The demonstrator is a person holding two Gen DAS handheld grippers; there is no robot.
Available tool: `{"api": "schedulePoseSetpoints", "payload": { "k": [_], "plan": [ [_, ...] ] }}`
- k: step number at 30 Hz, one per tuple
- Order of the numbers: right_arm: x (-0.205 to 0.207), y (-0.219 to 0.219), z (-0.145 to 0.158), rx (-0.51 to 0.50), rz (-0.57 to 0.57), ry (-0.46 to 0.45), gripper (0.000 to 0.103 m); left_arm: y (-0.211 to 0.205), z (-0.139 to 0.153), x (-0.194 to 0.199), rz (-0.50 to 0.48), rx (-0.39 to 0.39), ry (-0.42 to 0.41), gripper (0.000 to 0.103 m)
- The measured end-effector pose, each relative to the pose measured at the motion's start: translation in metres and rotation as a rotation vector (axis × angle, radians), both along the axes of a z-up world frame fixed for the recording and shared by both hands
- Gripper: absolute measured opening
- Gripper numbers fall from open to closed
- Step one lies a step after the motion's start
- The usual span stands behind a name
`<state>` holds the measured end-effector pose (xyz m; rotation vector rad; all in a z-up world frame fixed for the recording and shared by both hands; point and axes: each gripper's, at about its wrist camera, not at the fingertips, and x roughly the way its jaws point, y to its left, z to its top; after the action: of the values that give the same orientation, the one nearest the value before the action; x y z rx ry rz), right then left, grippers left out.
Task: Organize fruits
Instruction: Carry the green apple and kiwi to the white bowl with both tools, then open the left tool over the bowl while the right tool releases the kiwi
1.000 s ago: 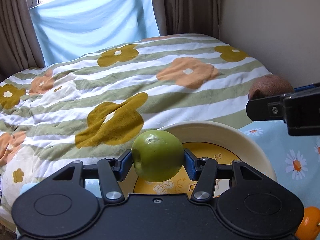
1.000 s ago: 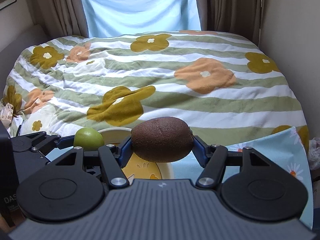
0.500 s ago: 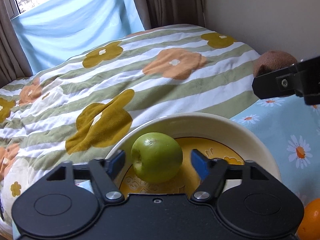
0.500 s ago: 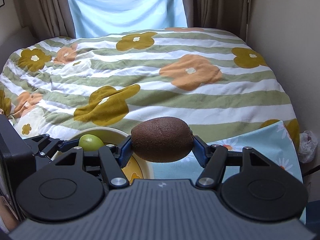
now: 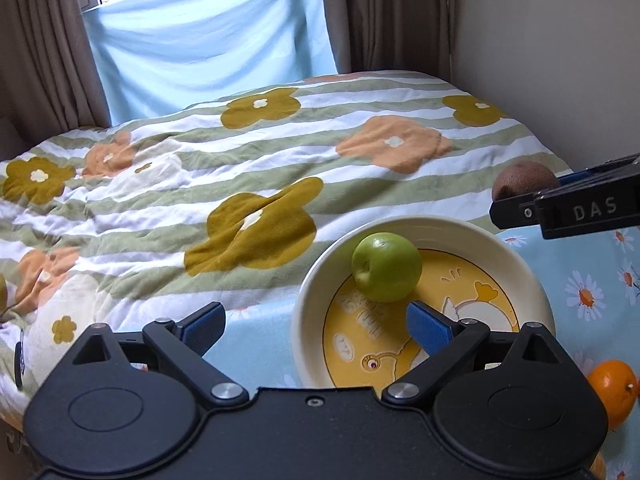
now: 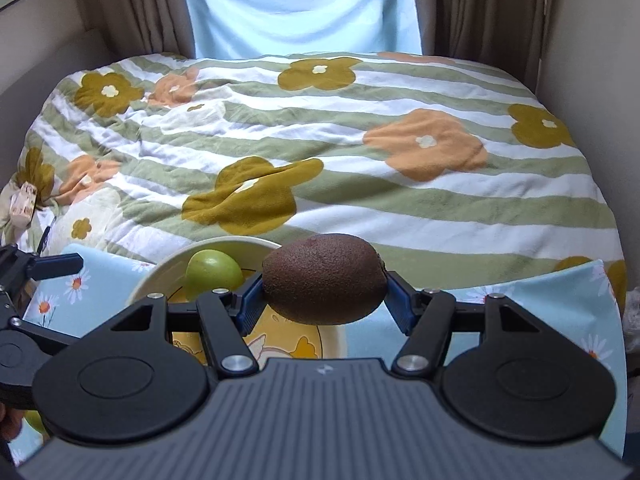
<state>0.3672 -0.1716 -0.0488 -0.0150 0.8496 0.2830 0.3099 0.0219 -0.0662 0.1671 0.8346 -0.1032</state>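
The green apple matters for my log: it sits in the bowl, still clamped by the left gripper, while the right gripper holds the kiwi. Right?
Not quite. The left wrist view shows the left gripper open, clear of the green apple in the bowl. The right gripper does hold the kiwi.

The kiwi [image 6: 325, 278] hides part of the bowl [image 6: 160, 276] behind it

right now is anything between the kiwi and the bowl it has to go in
Nothing visible blocks it. The right tool holds the kiwi above the bowl; the green apple sits at the far left inside, and the open left tool is off to that side.
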Motion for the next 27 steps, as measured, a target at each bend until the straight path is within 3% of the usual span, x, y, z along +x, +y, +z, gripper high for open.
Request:
{"api": "schedulePoseSetpoints", "payload": {
  "k": [5,13,23,27],
  "plan": [
    [0.000,0.015,-0.019,0.019,0.106,0.015,0.078,0.017,0.008,-0.015,0.045,-0.037,0.009,0.099],
    [-0.001,0.035,-0.044,-0.065,0.201,-0.005,0.078,0.027,0.006,-0.033,0.077,-0.077,0.023,0.099],
    [-0.003,0.039,-0.054,-0.082,0.220,-0.019,0.079,0.029,0.006,-0.042,0.091,-0.086,0.017,0.099],
    [-0.009,0.042,-0.047,-0.113,0.216,-0.092,0.103,0.031,0.009,-0.045,0.101,-0.089,0.009,0.099]
  ]
}}
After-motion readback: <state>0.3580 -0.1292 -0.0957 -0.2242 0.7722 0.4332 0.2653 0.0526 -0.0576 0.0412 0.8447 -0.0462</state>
